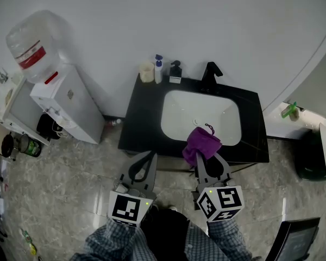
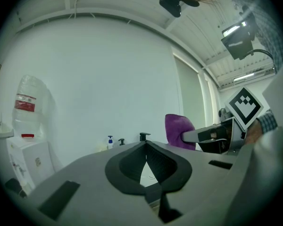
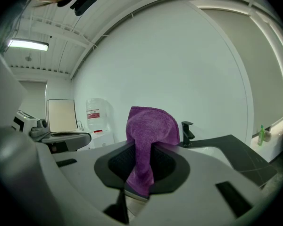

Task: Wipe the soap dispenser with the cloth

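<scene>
Right gripper (image 1: 207, 162) clamped on purple cloth (image 1: 201, 143), which bunches above the jaws; held over the front edge of the black counter (image 1: 141, 118), at the near rim of the white basin (image 1: 174, 118); left gripper (image 1: 148, 159) jaw tips together, nothing between, just off the counter's front edge, over open floor (image 1: 70, 173); soap dispenser (image 1: 175, 73) upright at counter's back left by the wall, beside a blue-capped bottle (image 1: 158, 68), left of the faucet (image 1: 211, 74); well apart from both grippers.

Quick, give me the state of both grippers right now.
Left gripper: shut, nothing between its jaws.
Right gripper: shut on the purple cloth.
</scene>
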Available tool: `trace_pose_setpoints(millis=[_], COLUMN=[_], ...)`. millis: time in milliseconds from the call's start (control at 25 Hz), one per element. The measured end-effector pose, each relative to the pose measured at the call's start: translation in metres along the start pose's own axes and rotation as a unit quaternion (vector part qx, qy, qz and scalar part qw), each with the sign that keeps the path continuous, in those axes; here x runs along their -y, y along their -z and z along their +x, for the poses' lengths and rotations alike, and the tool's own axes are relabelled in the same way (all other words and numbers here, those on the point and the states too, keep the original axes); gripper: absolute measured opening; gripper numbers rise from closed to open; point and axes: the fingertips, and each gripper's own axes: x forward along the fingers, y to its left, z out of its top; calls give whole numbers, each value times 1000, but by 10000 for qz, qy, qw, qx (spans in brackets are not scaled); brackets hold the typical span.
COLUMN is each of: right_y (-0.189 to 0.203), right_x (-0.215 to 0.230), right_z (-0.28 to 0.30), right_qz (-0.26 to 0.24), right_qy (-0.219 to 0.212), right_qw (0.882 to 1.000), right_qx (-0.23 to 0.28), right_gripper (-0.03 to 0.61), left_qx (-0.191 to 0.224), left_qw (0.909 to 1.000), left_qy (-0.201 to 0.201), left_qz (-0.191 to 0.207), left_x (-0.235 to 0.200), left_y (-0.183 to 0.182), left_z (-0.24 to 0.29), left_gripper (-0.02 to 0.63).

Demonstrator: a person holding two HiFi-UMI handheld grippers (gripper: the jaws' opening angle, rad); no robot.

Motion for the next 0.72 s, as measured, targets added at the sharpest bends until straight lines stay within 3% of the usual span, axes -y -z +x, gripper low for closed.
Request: trace_pose_setpoints(millis=[320, 720], right_y=[5, 4], right_x=[-5, -2], right_z=[1, 3], right_qz=[-206, -76], right_qy=[33, 59], right_qw=[9997, 9999], right_qx=[-116, -111], right_gripper=[74, 74], left_qx=[-64, -52], left_qw=[10000, 9999], left_qy=[66, 110], left_qz=[13, 3], left_x=[2, 2], left_y=[4, 3], left_z=[-2, 1], left_gripper=[2, 2])
